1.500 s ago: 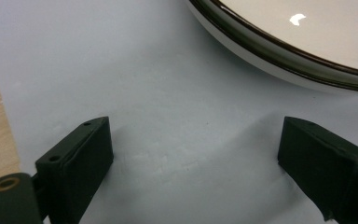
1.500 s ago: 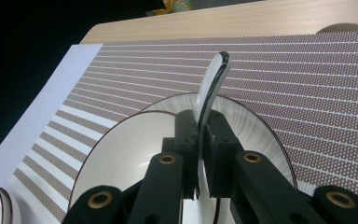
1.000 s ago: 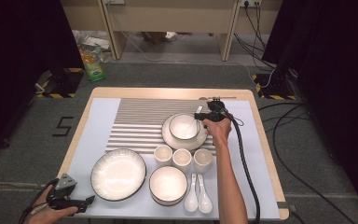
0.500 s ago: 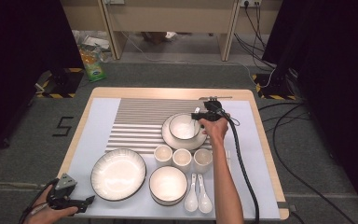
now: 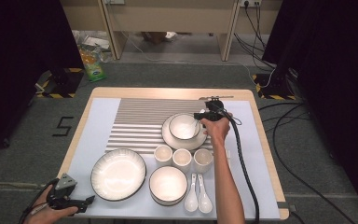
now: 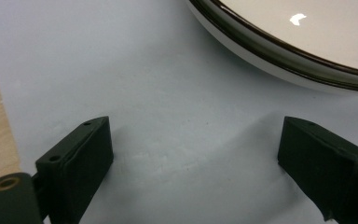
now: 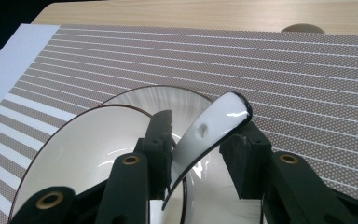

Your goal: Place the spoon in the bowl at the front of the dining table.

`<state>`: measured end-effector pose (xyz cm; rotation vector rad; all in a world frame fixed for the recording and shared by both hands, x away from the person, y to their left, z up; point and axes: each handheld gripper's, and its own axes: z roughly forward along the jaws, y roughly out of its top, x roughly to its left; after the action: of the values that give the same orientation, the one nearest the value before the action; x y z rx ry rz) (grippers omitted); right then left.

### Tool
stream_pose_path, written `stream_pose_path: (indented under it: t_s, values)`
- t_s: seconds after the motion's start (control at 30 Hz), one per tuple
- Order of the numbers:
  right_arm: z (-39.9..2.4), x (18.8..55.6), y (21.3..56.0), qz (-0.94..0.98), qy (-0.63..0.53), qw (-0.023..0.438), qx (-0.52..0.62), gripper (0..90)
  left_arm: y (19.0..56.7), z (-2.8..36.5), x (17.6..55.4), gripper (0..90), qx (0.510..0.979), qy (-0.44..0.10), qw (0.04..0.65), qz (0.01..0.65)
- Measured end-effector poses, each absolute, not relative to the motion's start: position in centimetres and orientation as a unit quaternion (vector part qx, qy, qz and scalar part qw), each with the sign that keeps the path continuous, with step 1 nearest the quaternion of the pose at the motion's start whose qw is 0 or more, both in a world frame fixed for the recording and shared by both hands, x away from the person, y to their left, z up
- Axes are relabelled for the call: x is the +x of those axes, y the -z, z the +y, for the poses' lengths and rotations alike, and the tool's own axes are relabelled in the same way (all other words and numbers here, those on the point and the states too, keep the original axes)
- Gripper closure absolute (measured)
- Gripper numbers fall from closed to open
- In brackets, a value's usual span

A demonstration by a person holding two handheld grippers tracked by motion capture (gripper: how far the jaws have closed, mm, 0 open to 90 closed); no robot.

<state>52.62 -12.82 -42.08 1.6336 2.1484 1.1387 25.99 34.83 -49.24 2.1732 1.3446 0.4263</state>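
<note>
The right gripper (image 7: 198, 149) has just been opening — a white spoon (image 7: 204, 140) handle is seen between parted jaws over the bowl (image 7: 88, 154); its scoop is hidden. The left gripper (image 6: 193, 158) is held wide, empty.

Overhead light fell evenly on my table (image 5: 98, 98), while the surroundings stayed dark. Glare marked the plate (image 6: 303, 18) and the spoon (image 7: 233, 113). My gripper views were soft, with faint shadows beneath the jaws.

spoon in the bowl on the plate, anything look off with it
Yes. The spoon leans in the small bowl, handle up over the rim, between the right gripper pads; its jaws have just been opening. The other spoons lie flat on the mat.
</note>
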Motion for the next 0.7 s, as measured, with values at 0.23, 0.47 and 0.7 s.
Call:
stream_pose_path:
  t_s: [0.23, 0.47, 0.7]
  values:
    - [-13.3, 52.5, 41.7, 0.726, -0.385, 0.108, 0.559, 60.0, 49.3, 34.8, 26.0, 9.0, 0.807, -0.160, 0.273, 0.499]
    - [-13.8, 52.2, 41.4, 0.727, -0.379, 0.114, 0.561, 57.8, 49.3, 34.8, 26.0, 9.0, 0.807, -0.160, 0.273, 0.500]
    - [-14.1, 51.7, 41.1, 0.742, -0.378, 0.112, 0.543, 60.8, 49.2, 34.8, 26.0, 9.0, 0.808, -0.157, 0.271, 0.499]
